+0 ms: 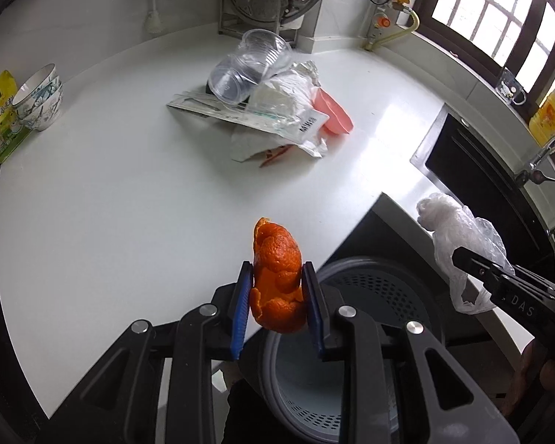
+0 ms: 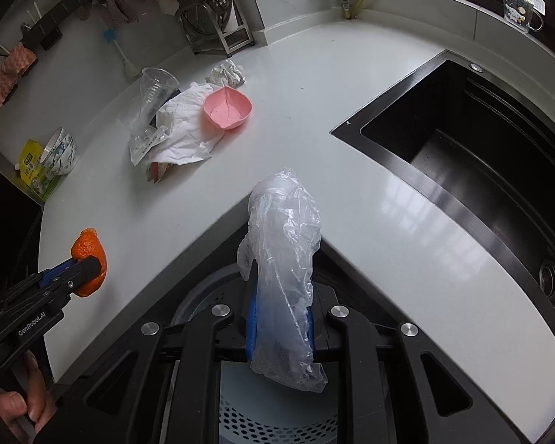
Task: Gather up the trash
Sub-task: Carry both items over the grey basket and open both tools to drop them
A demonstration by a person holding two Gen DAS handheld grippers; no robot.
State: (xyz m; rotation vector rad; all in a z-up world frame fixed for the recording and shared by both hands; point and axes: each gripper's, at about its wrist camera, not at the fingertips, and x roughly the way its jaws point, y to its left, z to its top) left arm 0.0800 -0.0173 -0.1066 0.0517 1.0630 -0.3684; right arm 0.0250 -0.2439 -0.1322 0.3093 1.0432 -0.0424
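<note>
My left gripper [image 1: 277,296] is shut on an orange peel [image 1: 276,277] and holds it over the counter's front edge, beside a grey perforated trash bin [image 1: 381,296] below. The peel also shows in the right wrist view [image 2: 88,251]. My right gripper [image 2: 281,318] is shut on a crumpled clear plastic bag [image 2: 283,255], held above the same bin [image 2: 277,421]; the bag also shows in the left wrist view [image 1: 458,229]. More trash lies mid-counter: clear plastic cups [image 1: 251,66], white wrappers [image 1: 277,111] and crumpled paper [image 2: 181,129].
A pink bowl [image 2: 227,107] sits by the trash pile. Patterned bowls [image 1: 40,98] and a yellow-green packet [image 1: 0,118] stand at the left. A black sink [image 2: 473,140] is on the right. A metal rack [image 2: 214,11] stands against the back wall.
</note>
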